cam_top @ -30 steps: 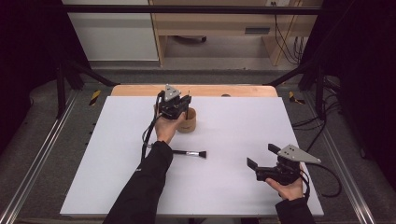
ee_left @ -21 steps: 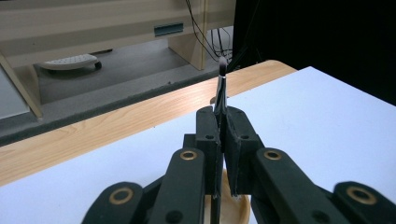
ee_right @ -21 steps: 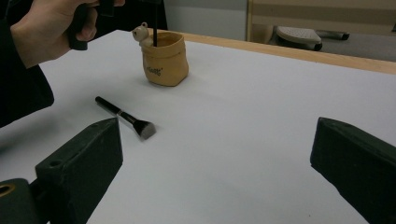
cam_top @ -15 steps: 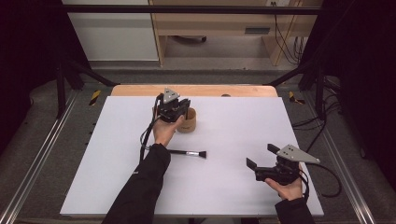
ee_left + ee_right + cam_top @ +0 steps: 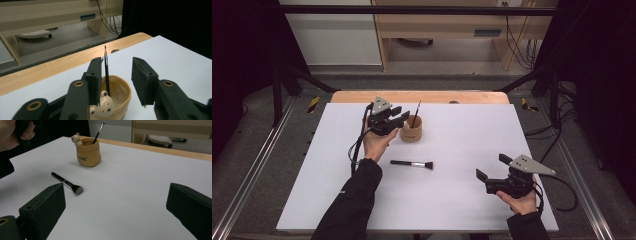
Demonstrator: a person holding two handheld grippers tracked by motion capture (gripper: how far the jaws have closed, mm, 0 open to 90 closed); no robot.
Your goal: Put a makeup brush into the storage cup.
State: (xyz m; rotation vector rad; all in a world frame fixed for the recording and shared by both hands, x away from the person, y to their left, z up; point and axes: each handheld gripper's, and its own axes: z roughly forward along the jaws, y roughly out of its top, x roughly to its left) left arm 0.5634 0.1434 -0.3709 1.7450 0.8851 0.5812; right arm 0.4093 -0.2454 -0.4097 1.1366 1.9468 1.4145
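A tan cup with a small bear figure on its rim stands at the back middle of the white table. A thin black brush leans upright inside it. My left gripper hovers just left of the cup. Its jaws have just been opening, and in the left gripper view the thin brush rises close beside one pad with nothing pressing on it. A flat-headed black brush lies on the table nearer me. My right gripper rests at the front right, jaws wide open and empty.
A wooden strip runs along the table's far edge, with a floor and furniture beyond. Metal frame rails flank both sides. In the right gripper view the cup and flat brush lie ahead and to the left.
My left gripper has drawn back to the left from above the cup and its jaws have parted. The thin brush now stands free in the cup. My right gripper has stayed put.
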